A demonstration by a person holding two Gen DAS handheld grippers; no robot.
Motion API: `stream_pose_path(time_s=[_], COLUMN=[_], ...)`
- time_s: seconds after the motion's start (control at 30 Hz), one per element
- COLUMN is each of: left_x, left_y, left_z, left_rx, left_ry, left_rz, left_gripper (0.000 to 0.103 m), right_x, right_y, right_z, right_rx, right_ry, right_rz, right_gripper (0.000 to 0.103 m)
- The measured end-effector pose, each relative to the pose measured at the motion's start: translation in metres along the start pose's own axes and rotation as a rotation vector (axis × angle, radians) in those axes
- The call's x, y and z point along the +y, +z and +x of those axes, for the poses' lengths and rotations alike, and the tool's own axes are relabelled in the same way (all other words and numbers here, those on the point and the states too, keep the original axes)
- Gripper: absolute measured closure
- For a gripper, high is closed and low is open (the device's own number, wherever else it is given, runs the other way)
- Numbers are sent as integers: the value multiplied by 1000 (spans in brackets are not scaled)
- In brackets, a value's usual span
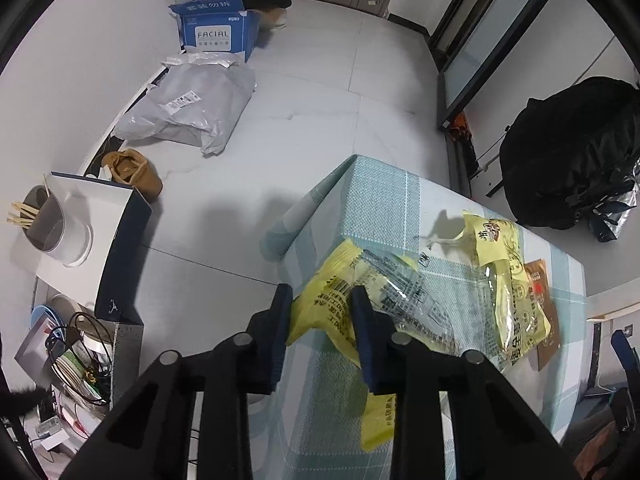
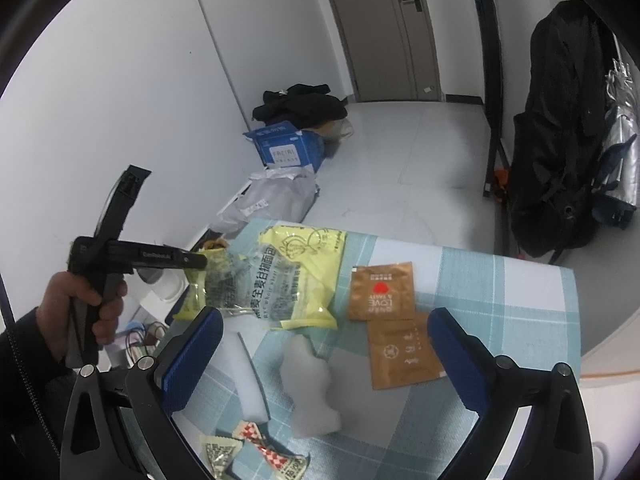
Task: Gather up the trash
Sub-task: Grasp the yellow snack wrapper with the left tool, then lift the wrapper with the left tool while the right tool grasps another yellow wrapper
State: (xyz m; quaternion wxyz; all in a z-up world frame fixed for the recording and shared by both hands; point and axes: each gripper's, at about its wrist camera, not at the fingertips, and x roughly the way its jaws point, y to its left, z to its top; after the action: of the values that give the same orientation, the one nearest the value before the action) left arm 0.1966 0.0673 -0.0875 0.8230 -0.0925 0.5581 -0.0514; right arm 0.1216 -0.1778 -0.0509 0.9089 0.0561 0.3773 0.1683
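Yellow bread bag (image 1: 340,292) at lower centre, pinched in left claw (image 1: 320,300) | right claw (image 2: 324,344) wide, empty | left on surface (image 2: 520,300): brown sachets (image 2: 380,292), white wad (image 2: 308,384), small packets (image 2: 256,452) | collection barely begun

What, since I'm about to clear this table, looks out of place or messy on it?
The yellow wrapper is crumpled and overhangs the table edge, its corner pinched in the left gripper. Two brown sachets and a crumpled white tissue lie loose on the cloth.
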Motion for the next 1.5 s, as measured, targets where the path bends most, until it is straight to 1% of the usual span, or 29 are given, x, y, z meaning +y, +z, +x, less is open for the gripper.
stream_pose_path(time_s=[0.1,0.13,0.2,0.23,0.27,0.53,0.77,0.97,1.1,1.17,1.23,1.33,1.5], left_x=[-2,-3,-4,-4,-4,-1,3,9,16,19,21,25,34], left_y=[-3,-4,-7,-8,-9,-18,-22,-24,-22,-20,-20,-17,-11], left_z=[-4,-6,-8,-10,-11,-25,-40,-55,-68,-76,-80,-88,-95], left_rx=[-11,-14,-21,-25,-28,-68,-111,-143,-178,-197,-216,-247,-270], left_ry=[15,12,10,10,7,-22,-39,-74,-113,-135,-139,-152,-168], left_rz=[16,21,27,32,35,44,39,22,-5,-16,-23,-31,-56], left_gripper=[84,86,87,92,93,97,98,98,98,98,98,98,98], right_x=[0,0,0,0,0,0,1,-1,-4,-4,-2,5,21], right_y=[-3,-3,-5,-6,-7,-13,-17,-13,3,15,31,60,87], right_z=[-2,-2,-5,-5,-6,-11,-16,-20,-25,-22,-14,11,66], right_rx=[1,1,-2,-2,-1,2,-6,5,4,11,28,92,217], right_ry=[-11,-11,-15,-17,-20,-25,-15,-6,15,27,36,64,75], right_rz=[-5,-3,-4,-4,-4,3,8,44,71,73,66,56,22], right_gripper=[0,0,0,0,0,0,0,0,0,0,0,0,1])
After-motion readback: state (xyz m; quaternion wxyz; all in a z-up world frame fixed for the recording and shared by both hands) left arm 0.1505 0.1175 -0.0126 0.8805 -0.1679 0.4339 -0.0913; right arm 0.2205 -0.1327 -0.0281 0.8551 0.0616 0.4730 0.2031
